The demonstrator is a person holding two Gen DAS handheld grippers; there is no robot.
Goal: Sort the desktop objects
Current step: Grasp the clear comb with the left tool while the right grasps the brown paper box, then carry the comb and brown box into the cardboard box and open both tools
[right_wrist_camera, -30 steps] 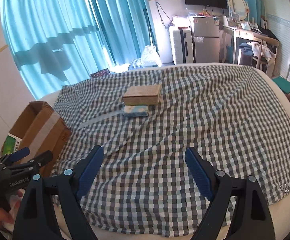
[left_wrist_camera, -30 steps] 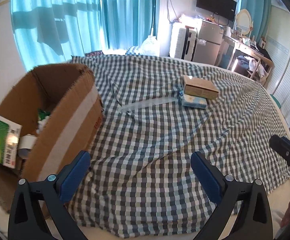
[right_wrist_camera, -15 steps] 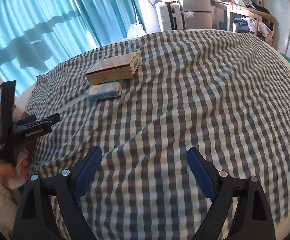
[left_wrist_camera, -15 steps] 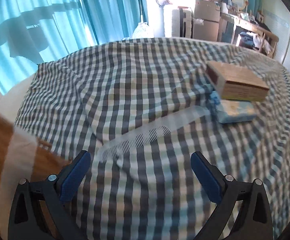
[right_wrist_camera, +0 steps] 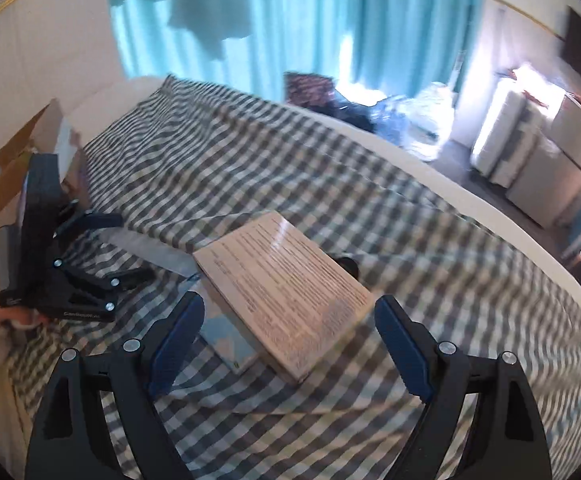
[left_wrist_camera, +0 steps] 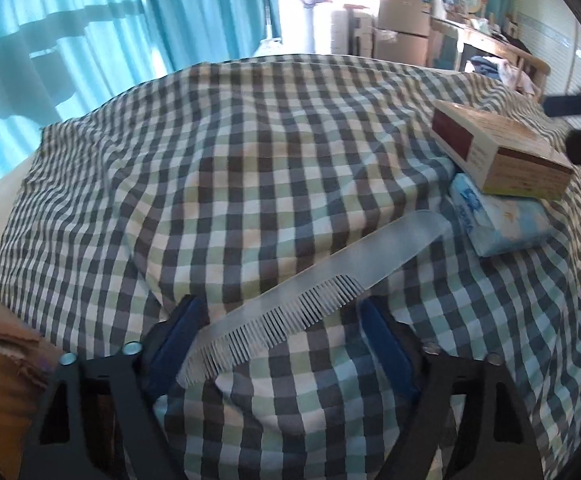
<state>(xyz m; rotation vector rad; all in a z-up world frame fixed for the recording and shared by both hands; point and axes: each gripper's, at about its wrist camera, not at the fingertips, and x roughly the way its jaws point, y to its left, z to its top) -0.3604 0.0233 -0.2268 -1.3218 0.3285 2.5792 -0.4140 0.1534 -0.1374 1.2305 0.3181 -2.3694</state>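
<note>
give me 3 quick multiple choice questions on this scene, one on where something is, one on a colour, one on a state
1. Where does the brown box sit?
A. inside the cardboard carton
B. partly on top of the blue tissue pack
C. on the floor

2. What colour are the curtains?
A. turquoise
B. red
C. yellow

3. How do the left tongs stand with respect to the clear comb?
A. shut on it and lifting it
B. shut, far away from it
C. apart, one pad on either side of its toothed end

Key: 1 B, the box overlaps the pack on the checked cloth. 2 A, they hang turquoise behind the bed. 3 C, the jaws have just been closing, with the comb between them, yet it lies flat on the cloth and gaps show beside both pads.
</note>
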